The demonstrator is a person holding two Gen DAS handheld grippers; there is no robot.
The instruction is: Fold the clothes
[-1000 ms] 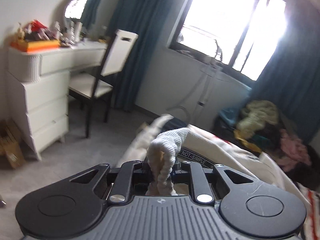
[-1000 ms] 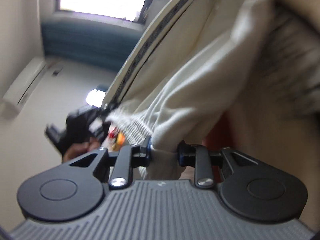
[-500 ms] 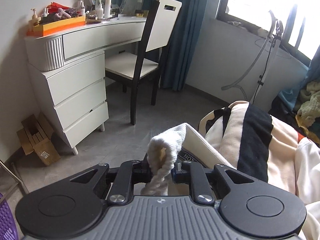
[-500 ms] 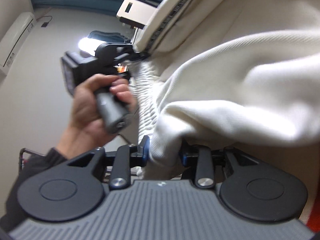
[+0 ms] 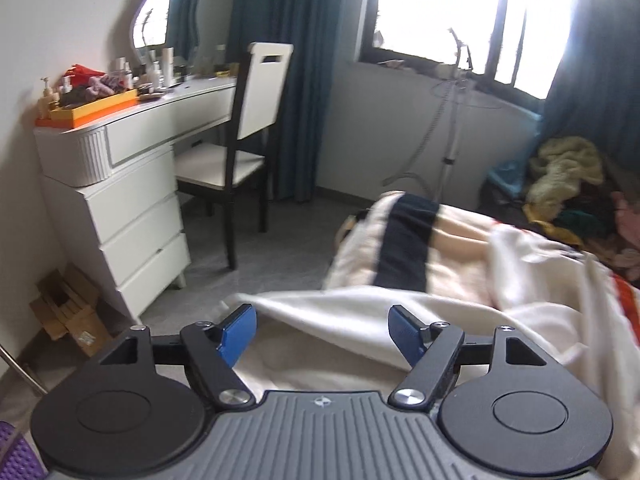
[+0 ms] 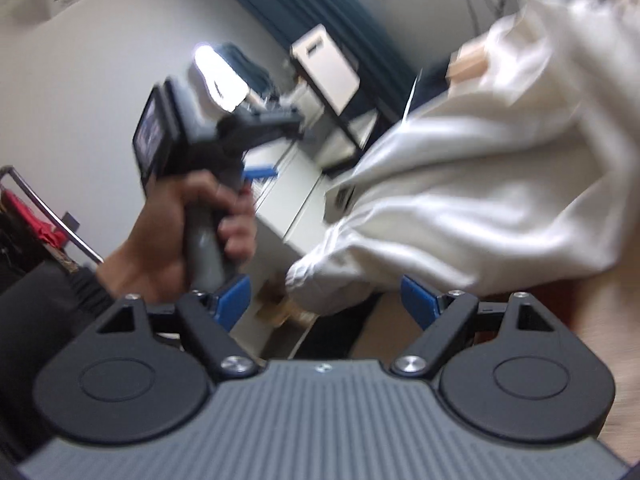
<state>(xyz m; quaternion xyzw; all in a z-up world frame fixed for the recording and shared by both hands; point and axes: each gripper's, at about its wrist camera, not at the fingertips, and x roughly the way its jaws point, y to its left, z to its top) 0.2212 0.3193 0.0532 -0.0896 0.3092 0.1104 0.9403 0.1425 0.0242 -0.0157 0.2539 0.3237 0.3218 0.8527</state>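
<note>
Now both tools [image 5: 322, 334] [image 6: 326, 300] have released the cream garment [image 5: 348, 320], jaws opening.

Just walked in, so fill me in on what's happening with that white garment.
A person is folding clothes with a handheld gripper in each hand. Both the left gripper and the right gripper have their jaws opening, and neither clamps the cream-white knit garment. The garment lies loose over the striped cream and black blanket. The person's left hand grips its tool's handle.

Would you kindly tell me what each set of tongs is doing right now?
Left tongs: opening, pads clear of the cream garment.
Right tongs: opening, holding nothing.
</note>
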